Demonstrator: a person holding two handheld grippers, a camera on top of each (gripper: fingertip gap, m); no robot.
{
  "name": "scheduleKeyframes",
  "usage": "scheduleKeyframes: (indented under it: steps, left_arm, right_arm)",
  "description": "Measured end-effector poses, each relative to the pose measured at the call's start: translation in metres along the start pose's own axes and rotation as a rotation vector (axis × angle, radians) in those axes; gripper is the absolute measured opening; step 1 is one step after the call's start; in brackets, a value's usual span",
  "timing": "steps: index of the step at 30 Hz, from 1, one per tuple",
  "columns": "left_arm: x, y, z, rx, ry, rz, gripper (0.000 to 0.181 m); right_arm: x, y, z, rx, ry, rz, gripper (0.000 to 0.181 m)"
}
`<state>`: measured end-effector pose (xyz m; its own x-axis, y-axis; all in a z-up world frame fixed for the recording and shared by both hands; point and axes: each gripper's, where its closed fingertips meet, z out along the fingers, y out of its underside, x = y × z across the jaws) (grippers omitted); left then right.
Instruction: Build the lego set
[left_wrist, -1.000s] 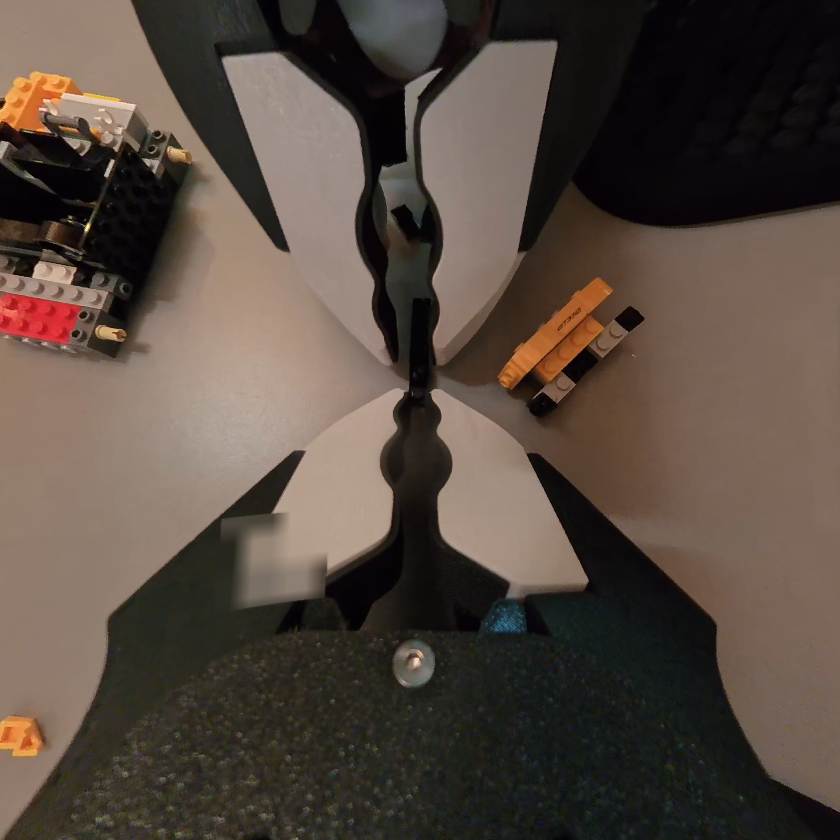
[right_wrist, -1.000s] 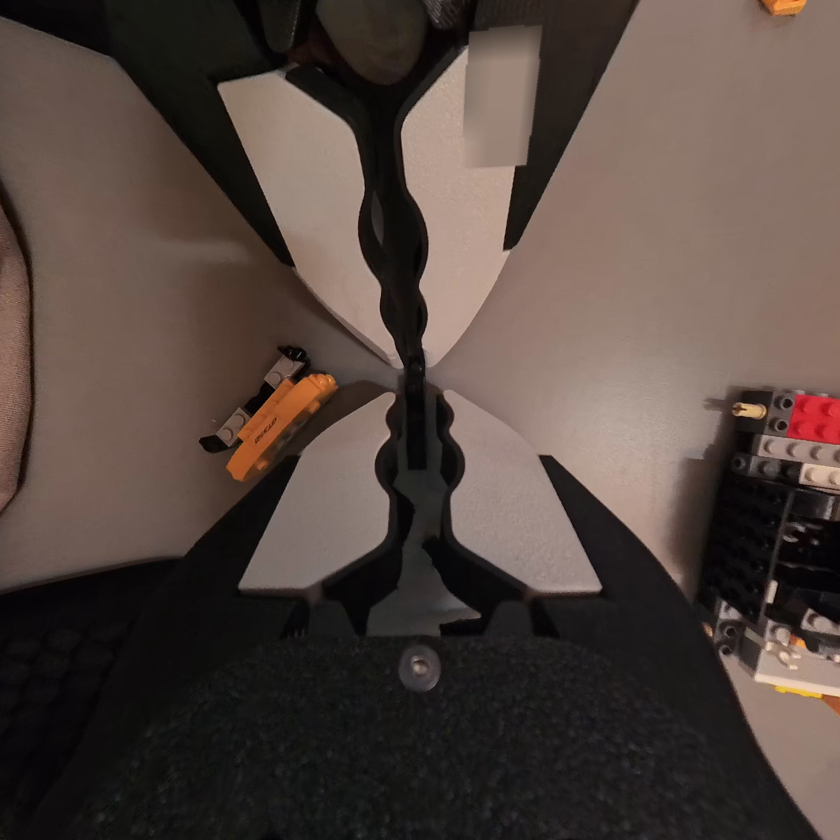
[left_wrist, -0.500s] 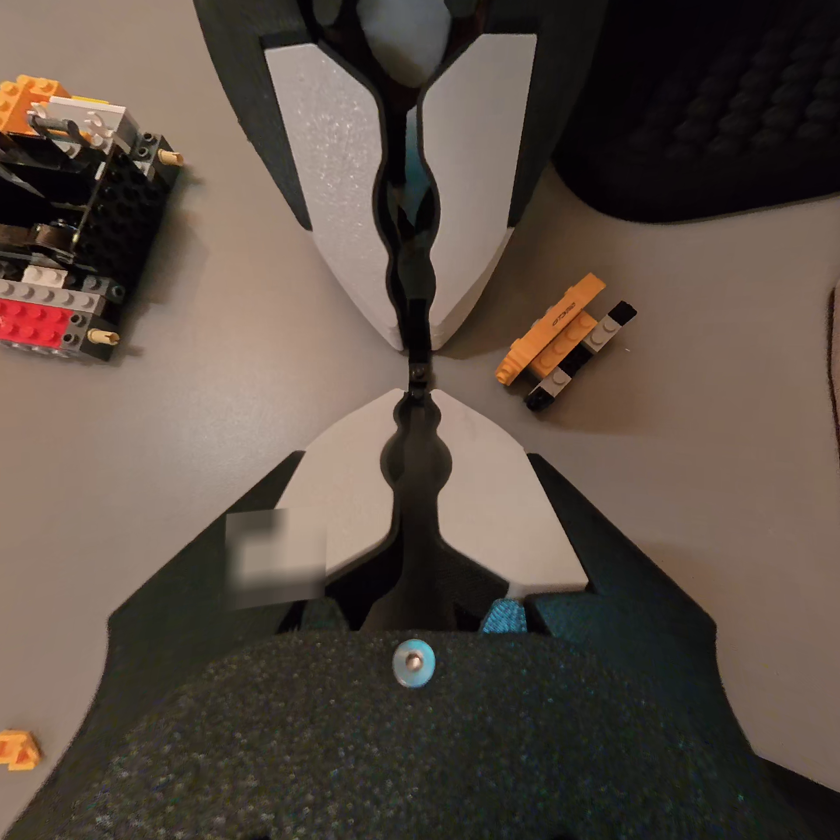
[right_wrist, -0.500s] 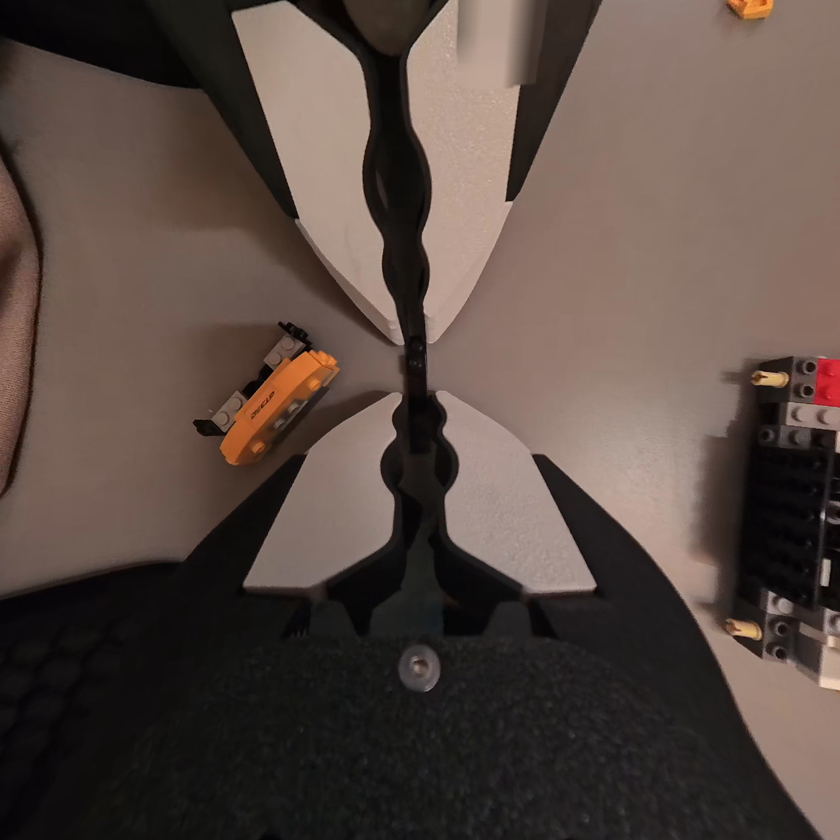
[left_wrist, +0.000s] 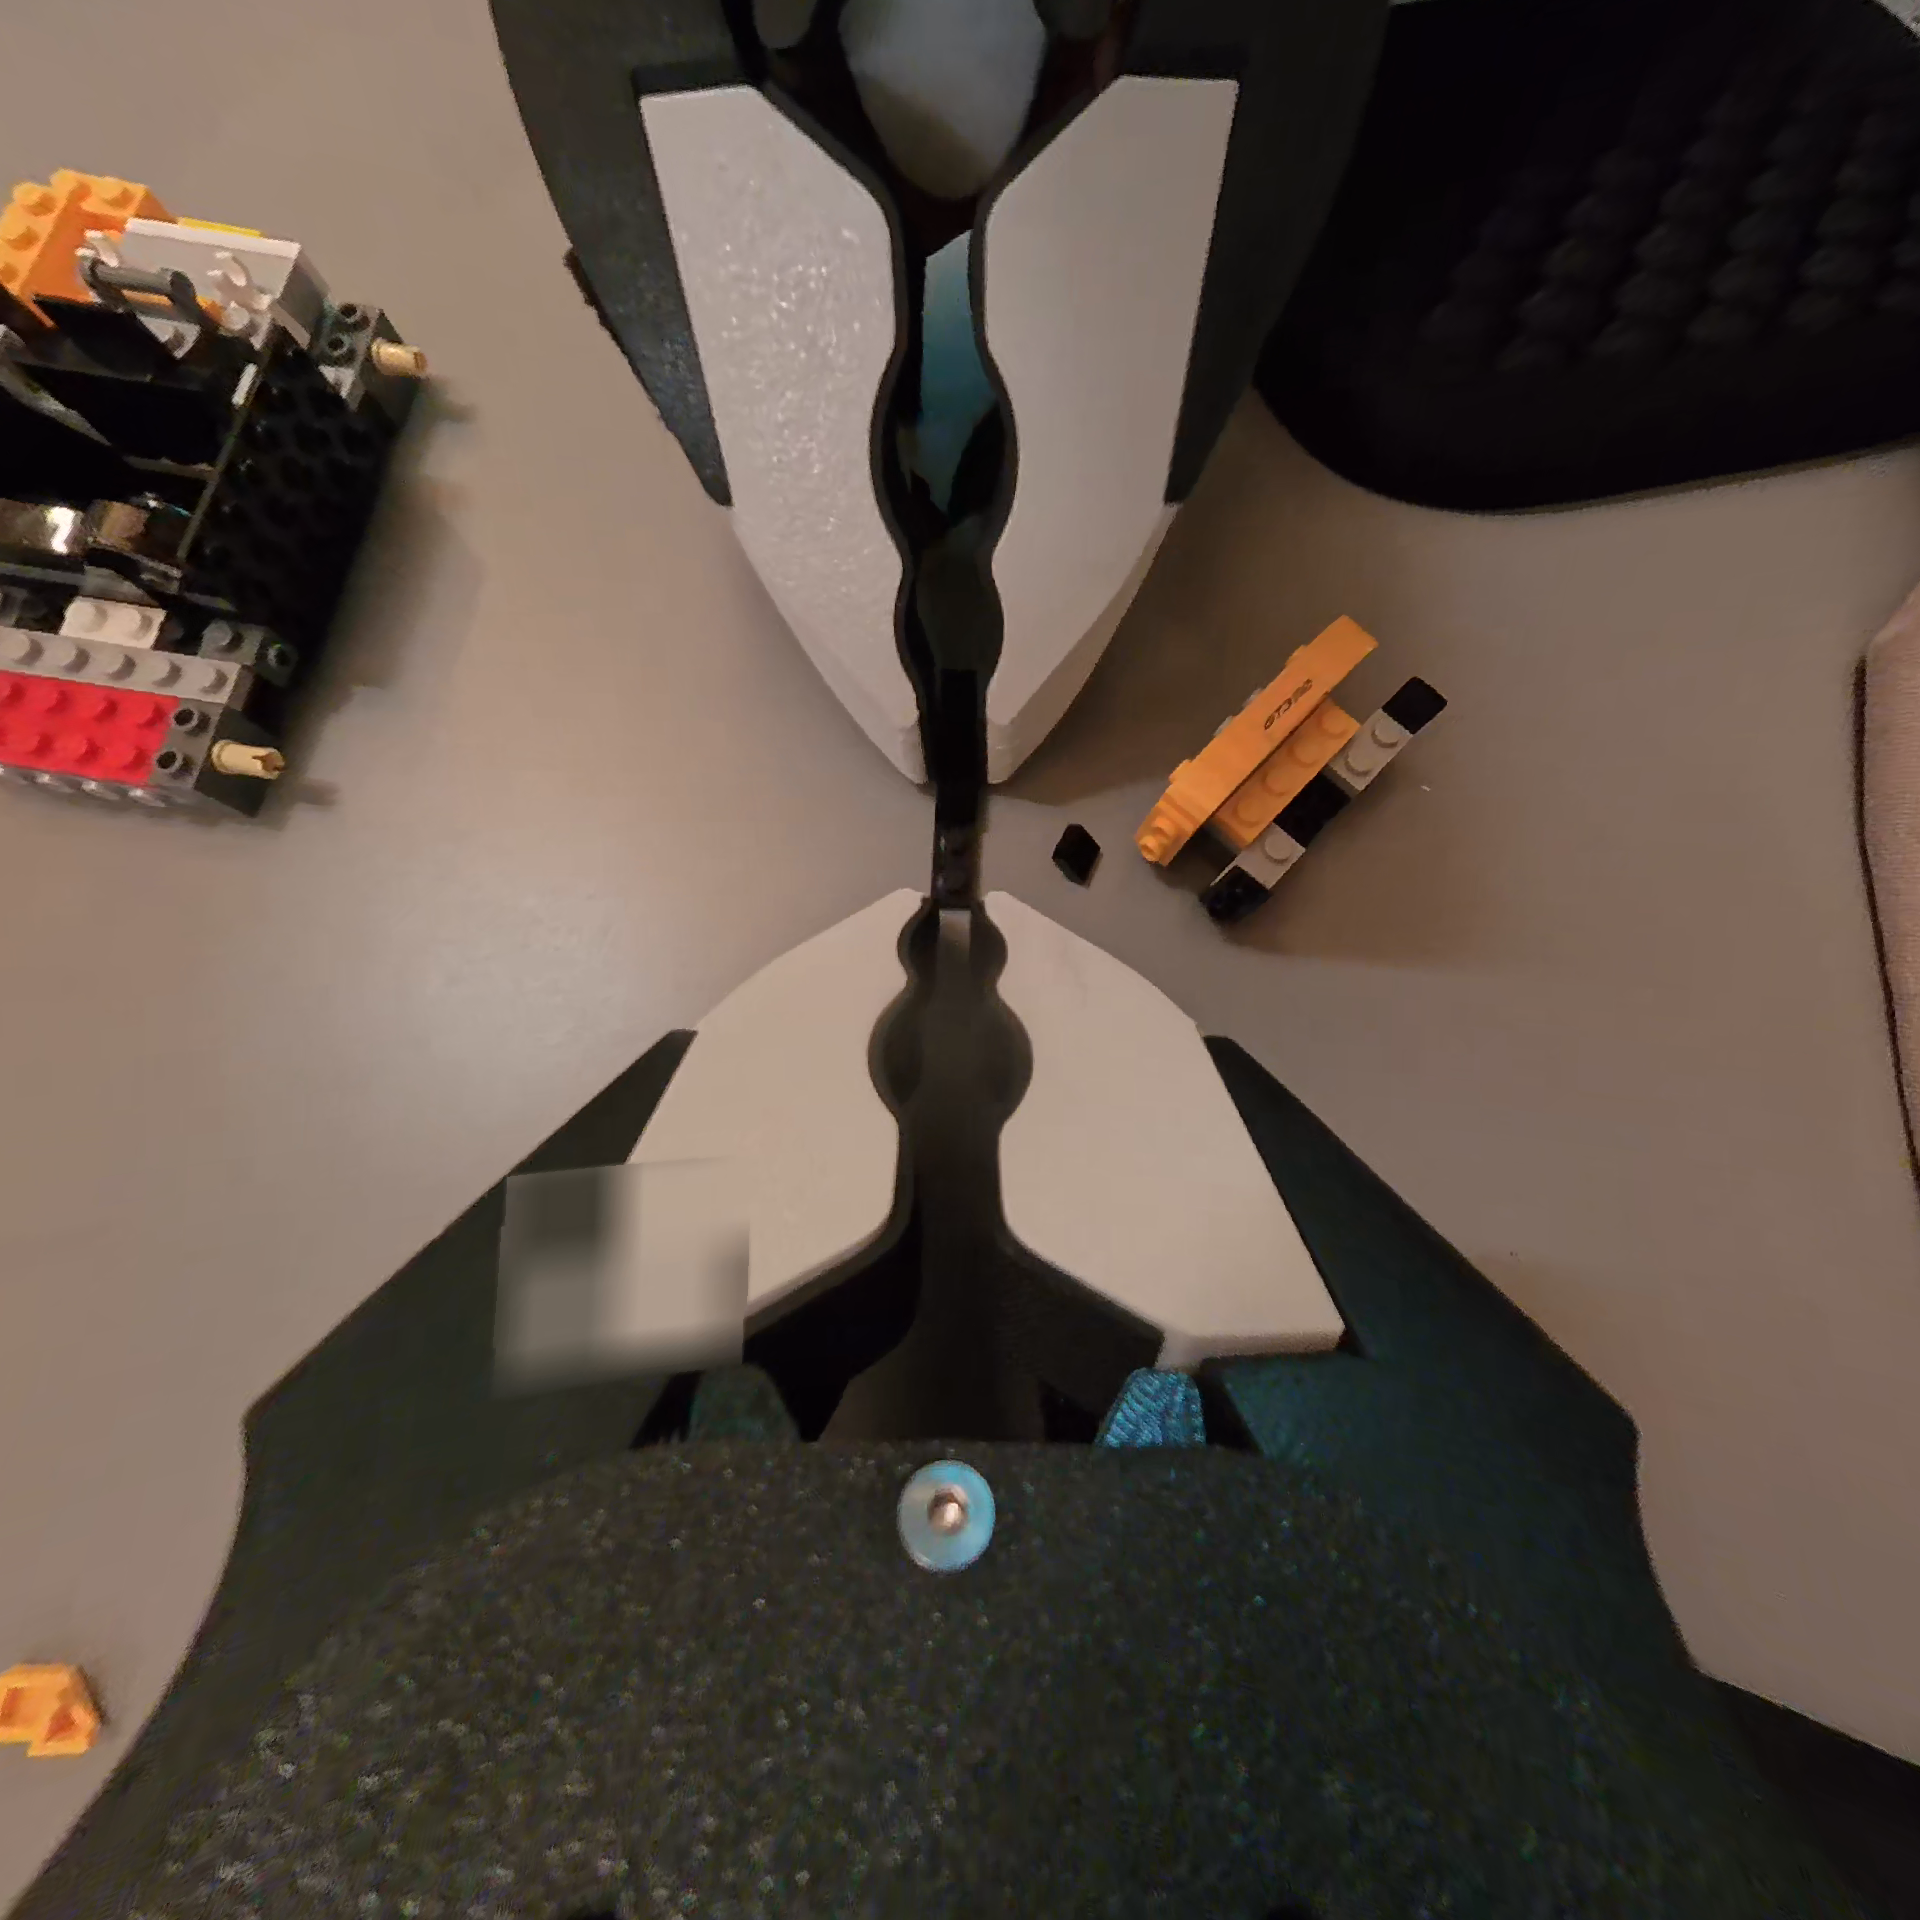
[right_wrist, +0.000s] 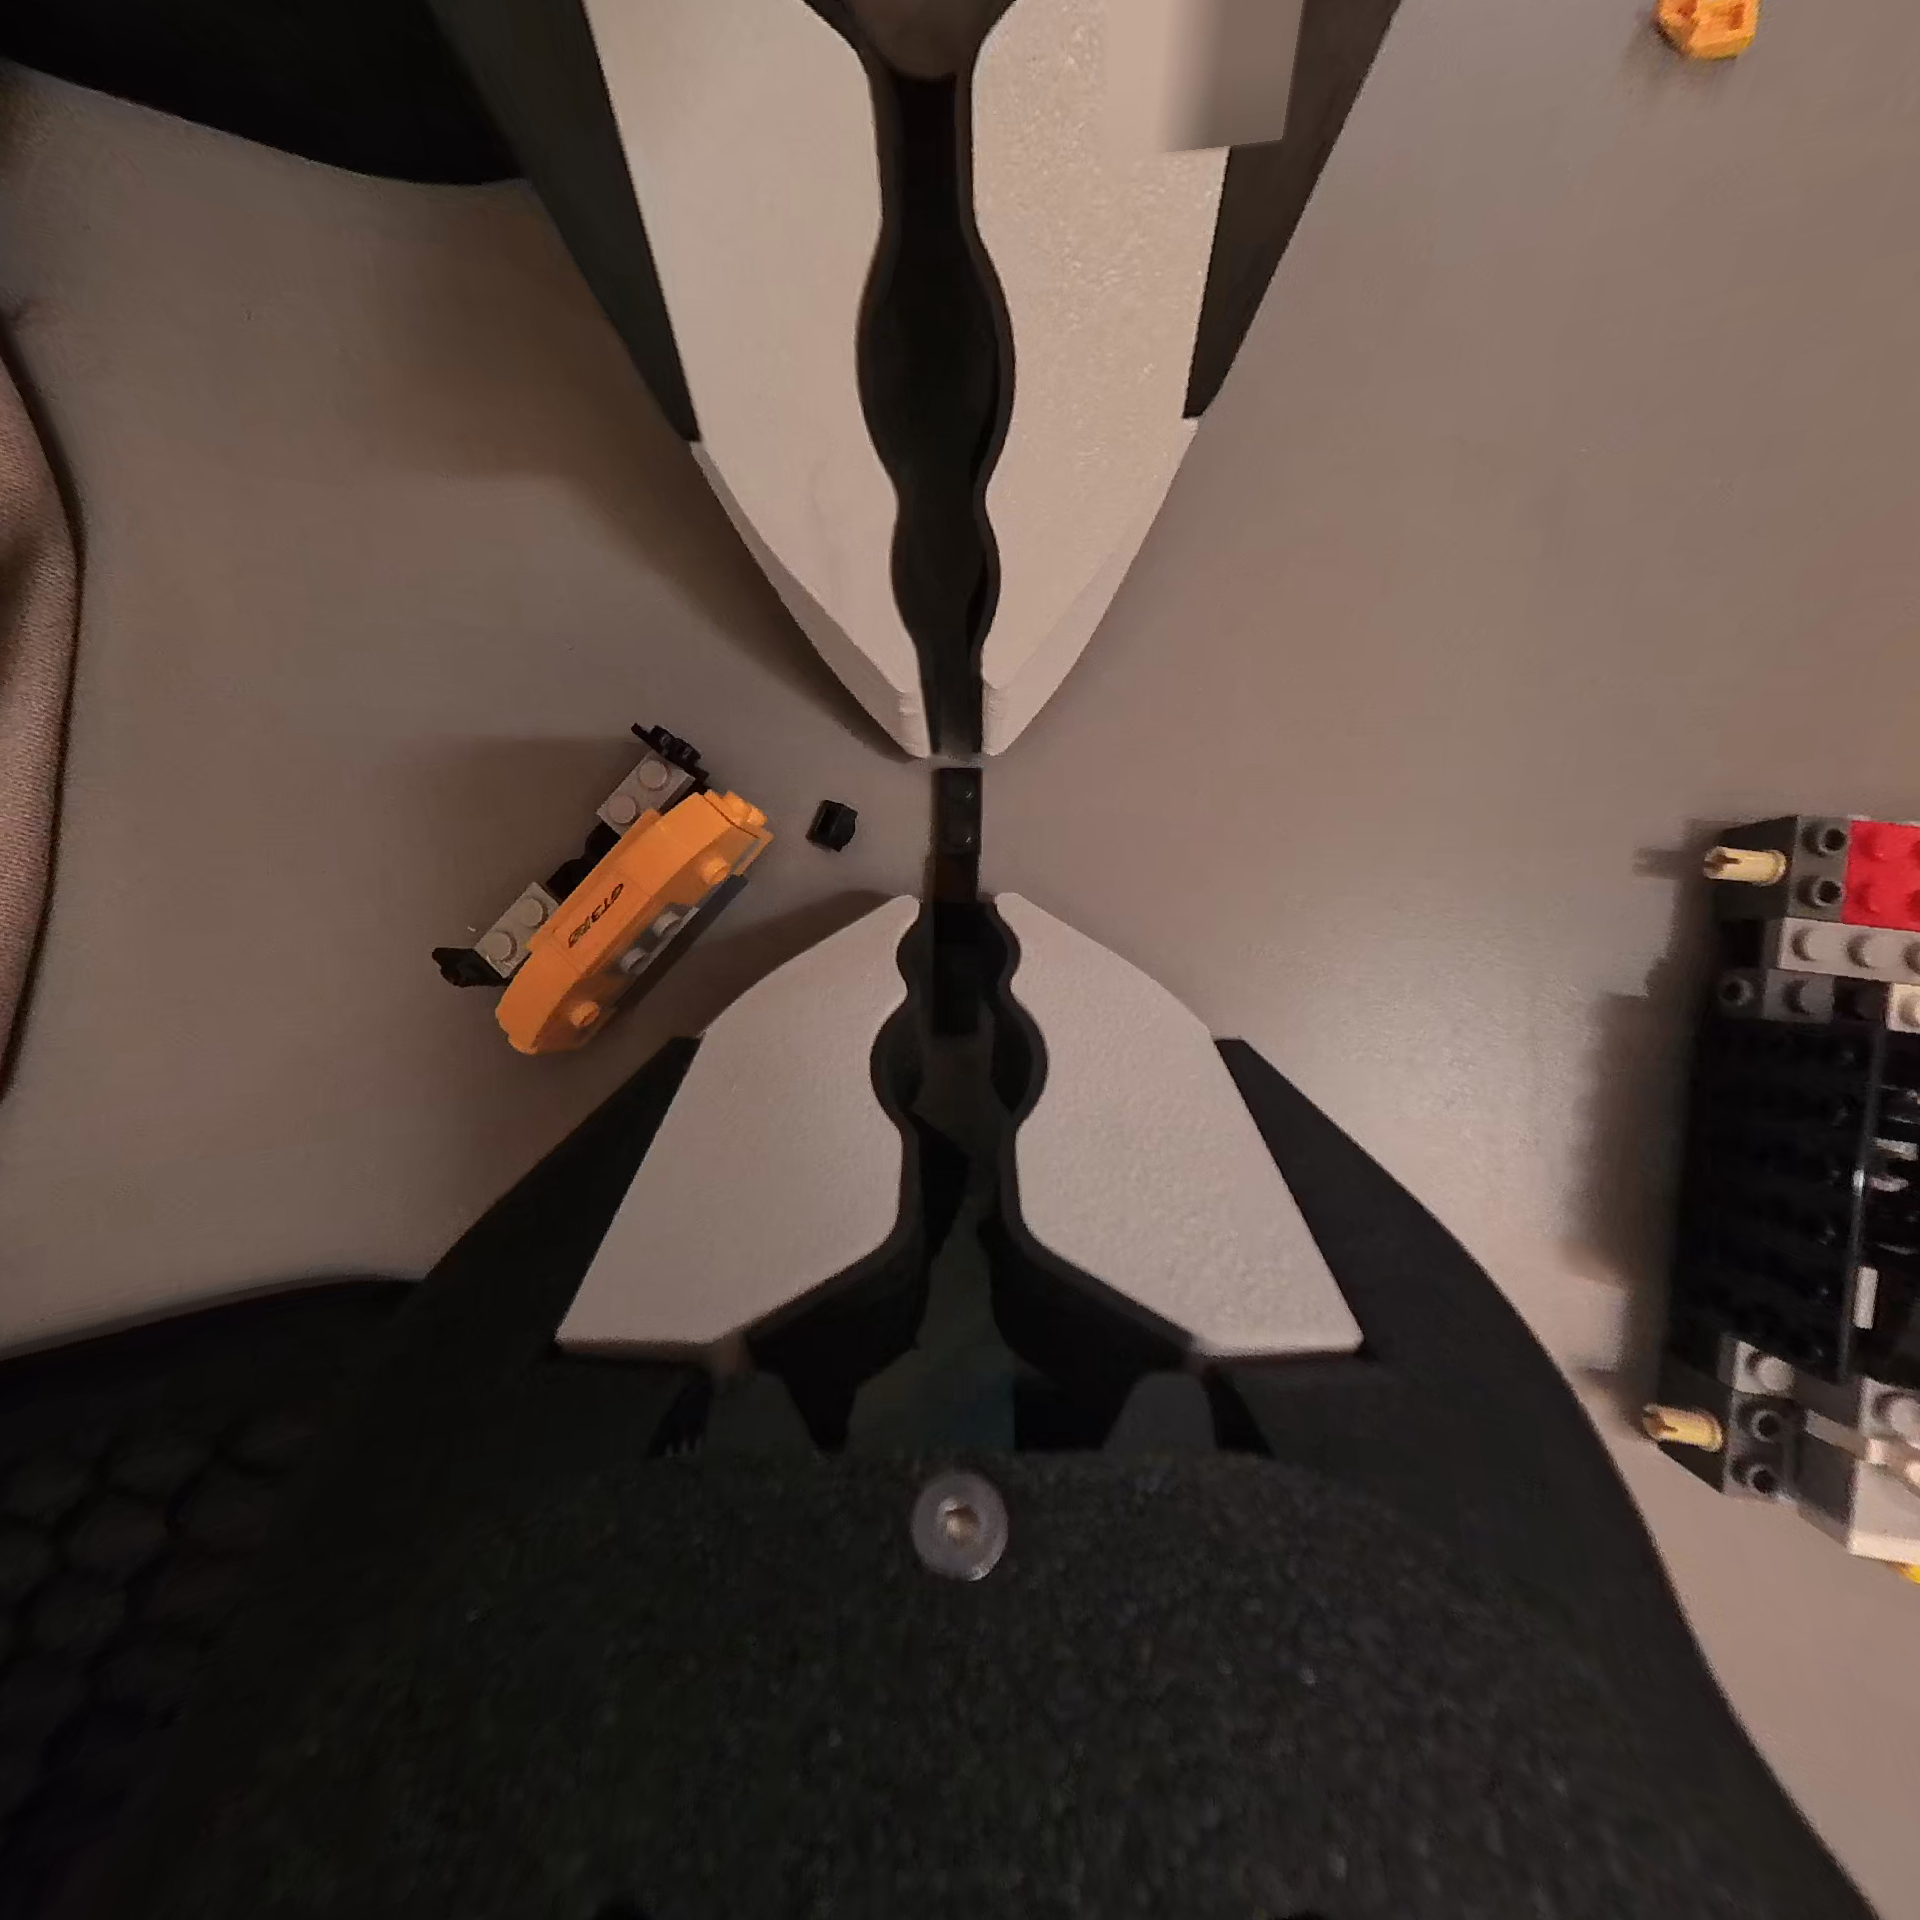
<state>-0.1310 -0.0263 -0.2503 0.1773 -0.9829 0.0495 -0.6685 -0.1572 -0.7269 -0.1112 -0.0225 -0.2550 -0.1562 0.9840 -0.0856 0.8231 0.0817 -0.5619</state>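
Thin black lego strip clamped tip to tip between both hand-held grippers above the worktop (left_wrist: 1558, 1091).

The left hand-held gripper (left_wrist: 957, 902) and right hand-held gripper (right_wrist: 957, 902) are each pinched on opposite ends of the narrow black strip (left_wrist: 958, 831). A tiny black piece (left_wrist: 1076, 853) is seen on the worktop just beside it, then an orange-and-grey subassembly (left_wrist: 1283, 764). The black, grey and red chassis (left_wrist: 125, 582) is set well apart.

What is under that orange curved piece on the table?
The orange piece sits on a strip of grey and black plates, whose ends stick out both sides. What lies under the middle is hidden.
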Motion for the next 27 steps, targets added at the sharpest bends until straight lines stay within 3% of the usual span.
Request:
scheduleKeyframes:
  steps: [11, 17, 21, 27]
  left_arm:
    - [0.018, -0.009, 0.006, 0.027, 0.017, 0.185, 0.014]
    - [0.021, -0.006, 0.014, -0.011, 0.004, 0.25, 0.005]
    - [0.011, -0.015, 0.008, 0.035, -0.104, 0.351, 0.005]
    - [-0.011, -0.047, -0.02, 0.144, -0.452, 0.63, 0.005]
  right_arm:
    - [0.001, 0.001, -0.001, 0.035, 0.045, 0.004, 0.008]
    - [0.002, -0.001, -0.008, 0.086, 0.06, 0.005, 0.013]
    - [0.0, -0.009, -0.022, 0.171, 0.025, 0.043, 0.013]
    - [-0.006, -0.026, -0.029, 0.314, -0.116, 0.195, 0.016]
